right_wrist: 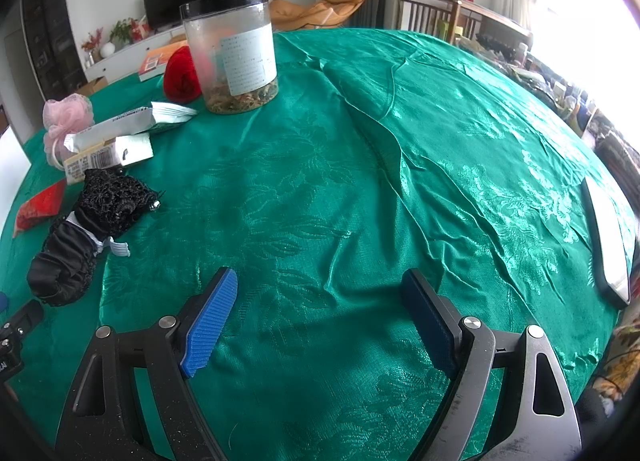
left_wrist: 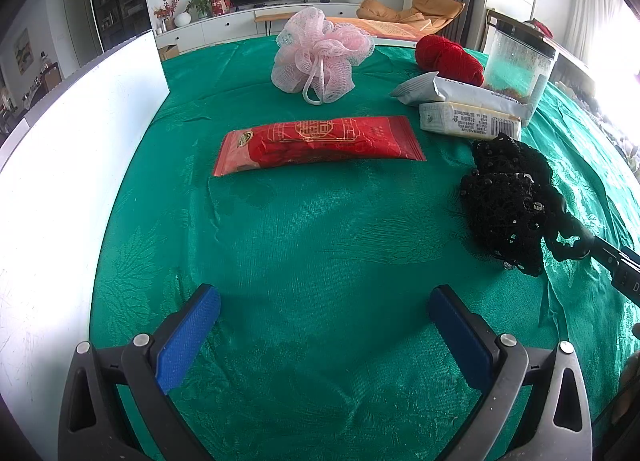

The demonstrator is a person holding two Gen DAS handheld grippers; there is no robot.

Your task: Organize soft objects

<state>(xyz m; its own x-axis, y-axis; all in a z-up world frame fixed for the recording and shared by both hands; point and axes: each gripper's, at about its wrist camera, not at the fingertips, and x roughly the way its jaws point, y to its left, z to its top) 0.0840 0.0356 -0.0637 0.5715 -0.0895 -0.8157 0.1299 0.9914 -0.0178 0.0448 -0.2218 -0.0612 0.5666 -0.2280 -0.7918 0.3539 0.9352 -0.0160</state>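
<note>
So here's where we're at: the whole desk (left_wrist: 320, 245) is draped in shiny green cloth and nothing soft has been picked up yet, as far as we can judge. Biggest thing in reach is the red packet (left_wrist: 318, 145), lying flat at about 12 o'clock from our left gripper (left_wrist: 324, 301), with its long axis running straight across from 9 to 3, so it sits broadside to the fingers (left_wrist: 188, 337) and well apart from them. Both sets of fingers are spread wide with only bare cloth between them; neither has hold of anything. Next down, the pink mesh pouf (left_wrist: 320, 55) sits beyond the packet, still near 12 o'clock and farther off. The black lace bundle (left_wrist: 508, 205) is at roughly 2 o'clock from the left fingers; from the right gripper (right_wrist: 320, 301) the same black lace bundle (right_wrist: 92, 229) shows at about 10 o'clock, so it lies between the two hands and looks about equally handy to either. The red yarn ball (left_wrist: 448, 57) is far back at 1 o'clock, just beside the clear jar (left_wrist: 520, 65), with two pale packets (left_wrist: 464, 107) stacked in front of it. Our guess is the left hand takes the red packet, since the right gripper faces mostly bare cloth and would have to swing toward 10 o'clock for anything.
</note>
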